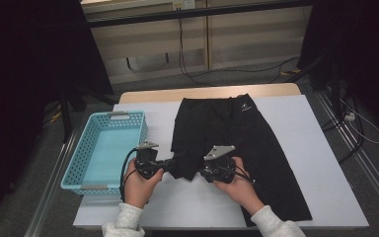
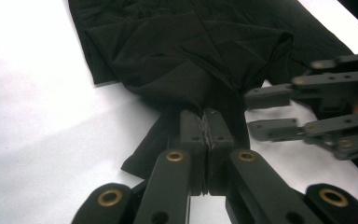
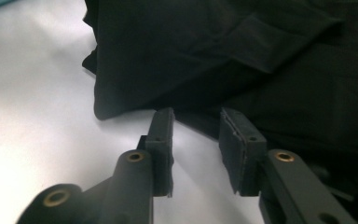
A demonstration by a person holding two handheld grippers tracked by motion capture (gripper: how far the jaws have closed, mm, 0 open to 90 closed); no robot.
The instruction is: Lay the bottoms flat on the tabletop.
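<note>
High view: a pair of black shorts (image 1: pixel 237 143) lies on the white table (image 1: pixel 321 163), waistband at the far edge, with a small pale logo near it. A turquoise perforated basket (image 1: pixel 103 148) stands just beside the garment on the person's left, with nothing in it. The left gripper (image 1: pixel 167 167) and the right gripper (image 1: pixel 203 172) meet at the near hem of the left leg, which is bunched and slightly turned over. The work, judged from this, looks like folding the shorts and perhaps stowing them in the basket; it seems barely begun, since the garment is otherwise spread flat and no full fold shows.

Left gripper view: the left gripper (image 2: pixel 205 128) has its jaws pressed together on a pinch of the black fabric (image 2: pixel 182 56), which rises in gathered pleats from the pads. The right gripper (image 2: pixel 261 112) stands just beside it, jaws parted over the cloth edge.

Right gripper view: the right gripper (image 3: pixel 196 135) has its jaws apart with bare table between them; the fabric edge (image 3: pixel 135 100) lies just ahead of the tips, not gripped. The cloth looks thin, limp and smooth, with soft creases.

Left to do: a second hold, then the folds.
</note>
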